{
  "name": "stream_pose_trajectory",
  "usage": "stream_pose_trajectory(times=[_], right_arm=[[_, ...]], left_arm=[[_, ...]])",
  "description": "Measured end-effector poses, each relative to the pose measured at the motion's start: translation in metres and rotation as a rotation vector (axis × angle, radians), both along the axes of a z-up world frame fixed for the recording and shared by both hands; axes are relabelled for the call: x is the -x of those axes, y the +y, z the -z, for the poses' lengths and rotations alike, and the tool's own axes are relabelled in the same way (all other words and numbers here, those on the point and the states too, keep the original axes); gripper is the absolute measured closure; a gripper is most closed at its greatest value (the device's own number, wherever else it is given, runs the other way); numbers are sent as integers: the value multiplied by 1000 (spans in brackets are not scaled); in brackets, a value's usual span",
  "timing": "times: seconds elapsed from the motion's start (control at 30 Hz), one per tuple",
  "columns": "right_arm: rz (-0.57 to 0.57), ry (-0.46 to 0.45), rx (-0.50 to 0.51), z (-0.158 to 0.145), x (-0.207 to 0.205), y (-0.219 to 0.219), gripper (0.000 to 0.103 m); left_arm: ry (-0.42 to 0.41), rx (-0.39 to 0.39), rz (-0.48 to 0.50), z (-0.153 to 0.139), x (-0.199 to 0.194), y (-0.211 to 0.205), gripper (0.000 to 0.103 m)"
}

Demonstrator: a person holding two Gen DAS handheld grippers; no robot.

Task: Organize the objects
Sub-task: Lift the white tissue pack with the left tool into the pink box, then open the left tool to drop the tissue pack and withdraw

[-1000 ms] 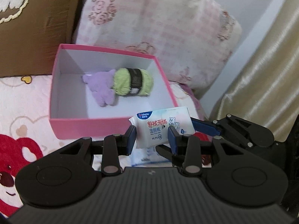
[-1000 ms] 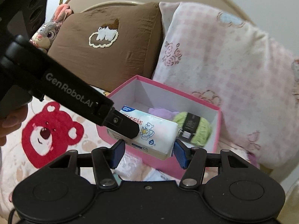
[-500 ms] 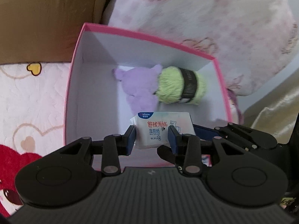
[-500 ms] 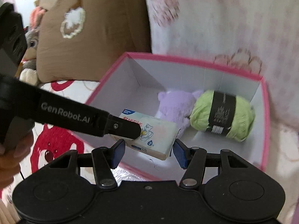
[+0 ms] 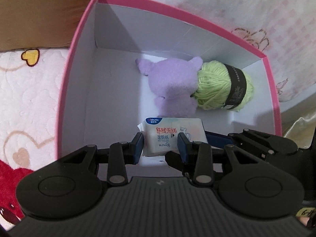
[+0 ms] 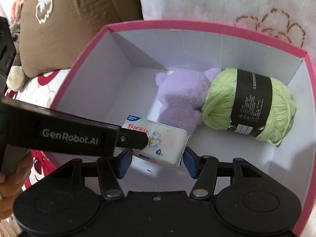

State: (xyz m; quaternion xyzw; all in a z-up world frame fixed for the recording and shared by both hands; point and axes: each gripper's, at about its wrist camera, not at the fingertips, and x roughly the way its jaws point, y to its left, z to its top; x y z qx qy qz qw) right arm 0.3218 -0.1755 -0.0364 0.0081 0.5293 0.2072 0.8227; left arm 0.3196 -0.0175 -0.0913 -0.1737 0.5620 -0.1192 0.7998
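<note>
A white wet-wipes pack (image 5: 167, 136) with red print sits between the fingers of both grippers, low inside the pink box (image 5: 75, 45). My left gripper (image 5: 160, 146) is shut on it. My right gripper (image 6: 155, 158) is closed on the same pack (image 6: 158, 142) from the other side. The left gripper's black arm (image 6: 69, 136) crosses the right wrist view. In the box lie a purple plush toy (image 5: 173, 90) and a green yarn ball (image 5: 223, 86) with a black label; both also show in the right wrist view, plush (image 6: 181, 96) and yarn (image 6: 248, 104).
The box (image 6: 83, 59) stands on a white quilt with red bears (image 5: 25, 102). A brown pillow (image 6: 75, 15) and a pink floral pillow (image 5: 237, 9) lean behind it. A grey bunny toy (image 6: 15, 33) sits at far left. A gold curtain (image 5: 296, 126) hangs right.
Both grippers carried the wipes pack from outside the box's front wall over the rim and down into the box, near the plush toy.
</note>
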Motion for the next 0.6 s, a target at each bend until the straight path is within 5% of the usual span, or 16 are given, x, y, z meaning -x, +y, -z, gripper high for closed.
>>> stream_pose_trajectory(times=[0.27,0.6], right_arm=[[2,44,37,11,-5,-2,41],[17,-49,123,2,19,2,35]], left_arm=[[27,7,-12,12,-9,-11,67],[-5,30,-57,4,0,-7,63]])
